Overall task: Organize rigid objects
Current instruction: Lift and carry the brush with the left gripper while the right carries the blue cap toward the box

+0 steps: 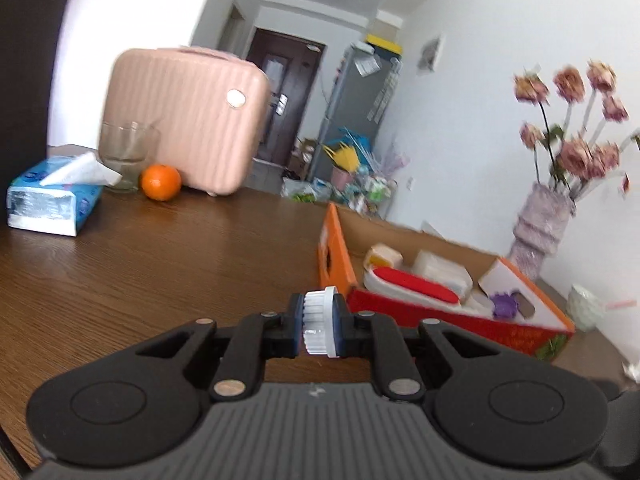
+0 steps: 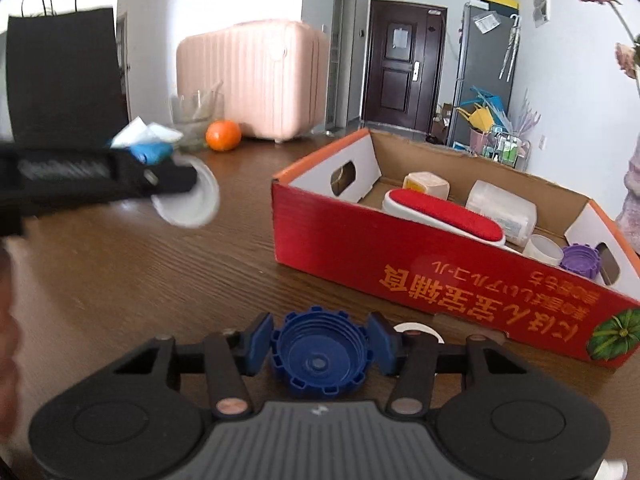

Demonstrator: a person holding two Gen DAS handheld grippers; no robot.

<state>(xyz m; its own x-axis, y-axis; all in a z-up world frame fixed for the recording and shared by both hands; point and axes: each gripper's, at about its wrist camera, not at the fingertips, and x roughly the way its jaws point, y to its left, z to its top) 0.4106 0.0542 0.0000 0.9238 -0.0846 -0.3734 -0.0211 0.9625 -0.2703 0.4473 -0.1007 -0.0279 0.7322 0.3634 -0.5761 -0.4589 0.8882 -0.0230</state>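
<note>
Two caps are up off the table [image 1: 160,264]! Left gripper [image 1: 319,328] is clamped on a white ridged lid [image 1: 320,326], held on edge just left of the red cardboard box [image 2: 420,264]. Right gripper [image 2: 318,354] squeezes a blue notched cap [image 2: 318,360], open side up, just in front of that box.
</note>
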